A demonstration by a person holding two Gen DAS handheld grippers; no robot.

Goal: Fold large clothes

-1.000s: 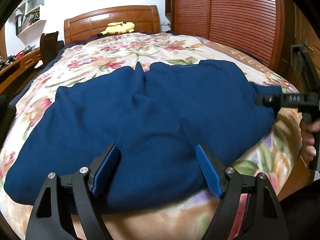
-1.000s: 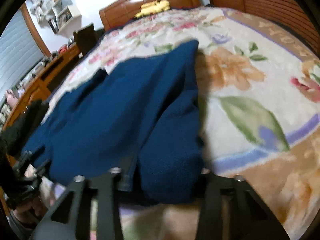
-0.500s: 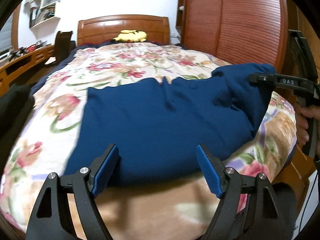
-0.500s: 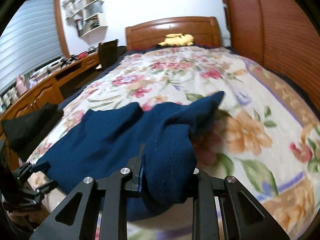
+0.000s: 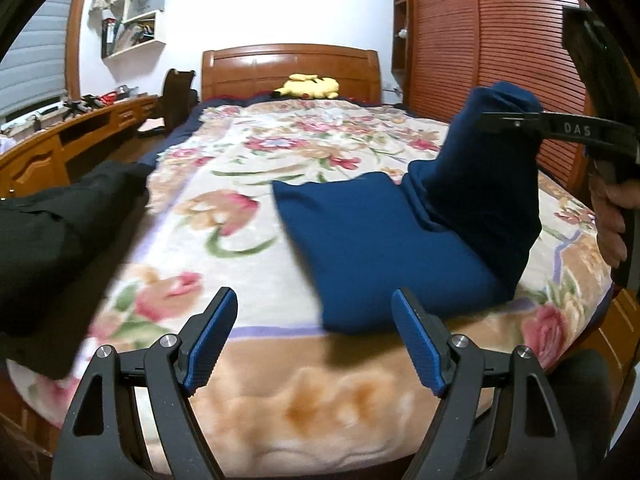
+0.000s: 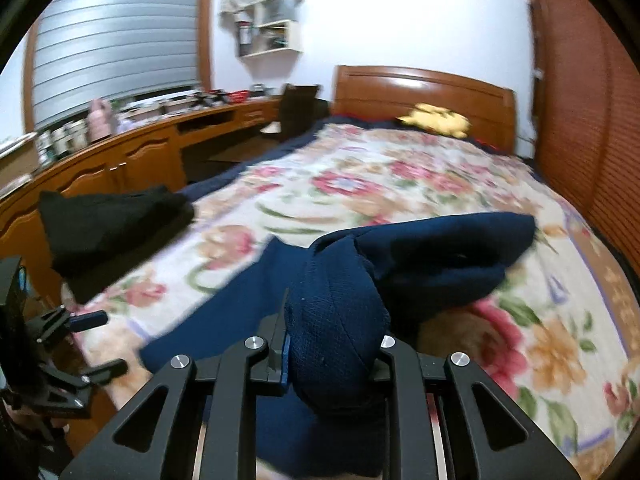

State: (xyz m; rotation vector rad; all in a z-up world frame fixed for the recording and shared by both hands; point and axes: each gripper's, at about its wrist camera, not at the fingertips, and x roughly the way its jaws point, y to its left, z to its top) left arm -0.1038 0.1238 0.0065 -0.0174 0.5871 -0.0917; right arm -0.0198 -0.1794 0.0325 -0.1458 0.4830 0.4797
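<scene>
The navy garment (image 5: 384,248) was seen on the floral bedspread (image 5: 248,216), in the centre-right of the left wrist view, close to the near edge of the bed. One end of it was lifted off the bed and was pinched between the closed fingers of the right gripper (image 6: 332,364); in the right wrist view a thick bunch of blue cloth was squeezed between the pads at the bottom centre of the frame. From this held end the cloth was hanging down and was draped to the part that lay flat, so the long axis of the garment ran roughly from the right side of the frame toward the middle.

The left gripper (image 5: 316,344) was held with its fingers spread wide and nothing was between them. The near left corner of the flat part was just above and a little right of its right pad (image 5: 416,344), so this free corner was judged to be the closest point for the left gripper. The coming move was judged to depend on this: the raised end must be carried across toward the left, over the flat part.

A black garment (image 5: 60,240) was lying at the left edge of the frame, apart from the blue one. A yellow plush toy (image 5: 310,86) rested by the headboard (image 5: 288,64). No container was visible on the bed.
</scene>
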